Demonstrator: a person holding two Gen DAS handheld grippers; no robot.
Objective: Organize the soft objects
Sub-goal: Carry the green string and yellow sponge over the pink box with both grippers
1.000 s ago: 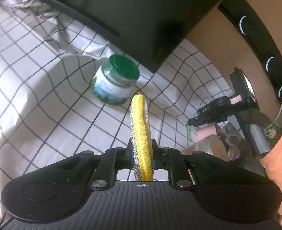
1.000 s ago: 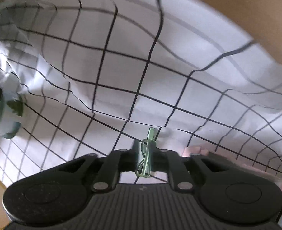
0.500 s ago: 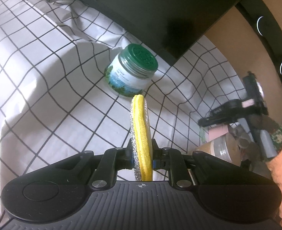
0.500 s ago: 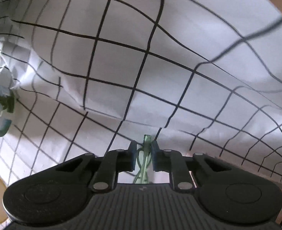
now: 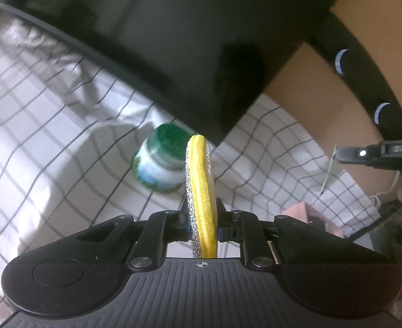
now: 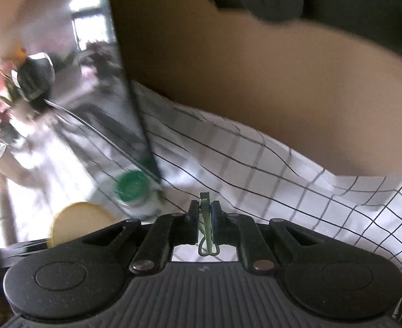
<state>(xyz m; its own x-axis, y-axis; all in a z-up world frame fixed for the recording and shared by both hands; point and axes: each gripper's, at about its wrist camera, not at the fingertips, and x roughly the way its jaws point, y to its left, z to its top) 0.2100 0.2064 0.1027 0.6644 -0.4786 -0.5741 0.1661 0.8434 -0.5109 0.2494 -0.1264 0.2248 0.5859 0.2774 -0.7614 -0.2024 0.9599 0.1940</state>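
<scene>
The left gripper was clamped on a round yellow scouring pad with a silver mesh backing, held on edge so that only its rim faced the left wrist camera. The pad's lower end was cut off behind the gripper body. Beyond the pad, a green-lidded jar stood on the checked cloth; the pad hid part of its right side, and its label was too blurred to read. A large black object filled the upper part of that view and could not be identified.

The right gripper was closed on a thin green wire clip, whose loop hung below the fingers. In the left wrist view, the same gripper entered from the right edge with a pale green strip hanging from its tip; most of its body was cut off. The right wrist view was heavily smeared: the jar and the yellow disc at its lower left were recognisable, while the bright area on the left could not be made out.
</scene>
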